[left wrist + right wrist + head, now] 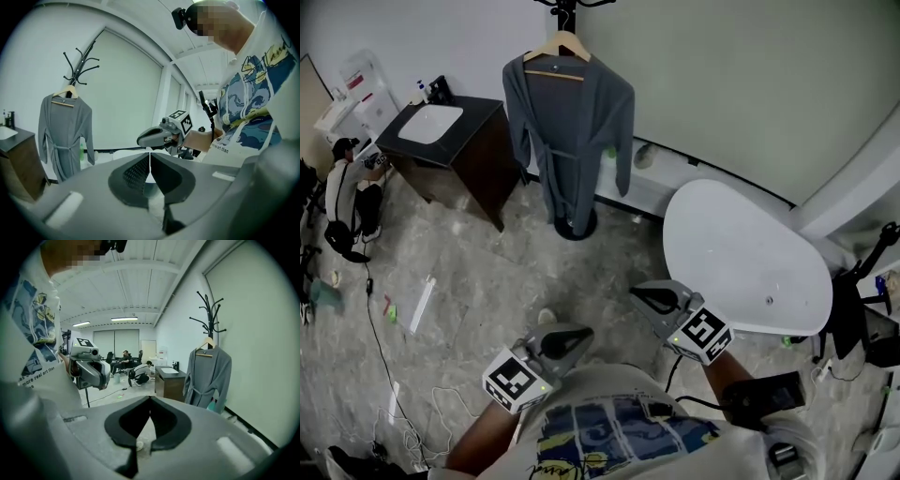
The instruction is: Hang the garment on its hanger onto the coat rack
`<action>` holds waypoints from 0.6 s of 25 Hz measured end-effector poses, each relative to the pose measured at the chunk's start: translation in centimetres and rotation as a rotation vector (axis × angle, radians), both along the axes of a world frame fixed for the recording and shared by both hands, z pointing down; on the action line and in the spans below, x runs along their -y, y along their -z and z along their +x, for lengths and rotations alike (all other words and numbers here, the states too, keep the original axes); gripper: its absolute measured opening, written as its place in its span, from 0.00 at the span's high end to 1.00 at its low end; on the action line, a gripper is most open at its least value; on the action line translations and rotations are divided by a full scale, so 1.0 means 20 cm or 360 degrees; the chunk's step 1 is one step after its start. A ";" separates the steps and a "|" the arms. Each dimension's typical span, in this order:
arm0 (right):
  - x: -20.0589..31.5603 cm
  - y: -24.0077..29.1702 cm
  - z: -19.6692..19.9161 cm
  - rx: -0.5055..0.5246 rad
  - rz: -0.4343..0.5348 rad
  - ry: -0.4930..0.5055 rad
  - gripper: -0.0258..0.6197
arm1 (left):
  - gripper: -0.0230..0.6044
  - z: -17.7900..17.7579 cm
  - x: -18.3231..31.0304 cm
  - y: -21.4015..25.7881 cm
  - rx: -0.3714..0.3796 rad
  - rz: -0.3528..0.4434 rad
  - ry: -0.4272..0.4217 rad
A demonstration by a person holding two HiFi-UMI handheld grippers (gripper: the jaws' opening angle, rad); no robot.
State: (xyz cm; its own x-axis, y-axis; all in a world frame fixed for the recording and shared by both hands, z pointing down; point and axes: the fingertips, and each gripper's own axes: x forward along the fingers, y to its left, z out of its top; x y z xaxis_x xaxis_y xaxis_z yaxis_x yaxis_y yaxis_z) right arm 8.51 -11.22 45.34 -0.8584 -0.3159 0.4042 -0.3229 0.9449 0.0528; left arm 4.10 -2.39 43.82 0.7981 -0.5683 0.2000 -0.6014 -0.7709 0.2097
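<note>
two grippers sit low by your torso in the head view, left gripper (pixel 570 338) and right gripper (pixel 647 298), both well apart from the grey robe (pixel 567 131) hanging on its wooden hanger (pixel 559 45) from the coat rack (pixel 579 231) by the wall. left gripper view: your jaws meet, nothing between them. right gripper view: your jaws are pressed together too, empty.

Coat rack and hung garment, with parts out of sight.
The coat rack (pixel 569 6) is cut off by the head view's top edge. Its pole is hidden behind the grey garment (pixel 567 122), and only its round base (pixel 578 228) shows below the hem. A green object (pixel 610 152) sits half hidden behind 1 sleeve. Small bottles (pixel 422 89) on the dark cabinet (pixel 478 141) are too small to identify. A crouching person (pixel 140 371) far back in the right gripper view is too small to make out.
</note>
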 end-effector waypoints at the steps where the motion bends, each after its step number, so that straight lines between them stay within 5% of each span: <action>1: -0.02 0.00 0.01 -0.0007 0.0008 0.0008 0.96 | 0.95 0.02 -0.01 0.00 0.0001 0.0004 0.0002; 15: -0.17 -0.01 0.04 0.0016 0.0009 0.0131 0.96 | 0.95 0.08 -0.04 -0.04 0.0021 -0.0013 0.0046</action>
State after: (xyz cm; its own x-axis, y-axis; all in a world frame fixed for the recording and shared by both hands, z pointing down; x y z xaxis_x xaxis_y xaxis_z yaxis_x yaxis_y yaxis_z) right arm 9.40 -7.80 45.59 -0.8855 -0.2462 0.3940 -0.2446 0.9681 0.0552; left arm 5.77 -1.61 44.55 0.7787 -0.5894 0.2150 -0.6261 -0.7515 0.2079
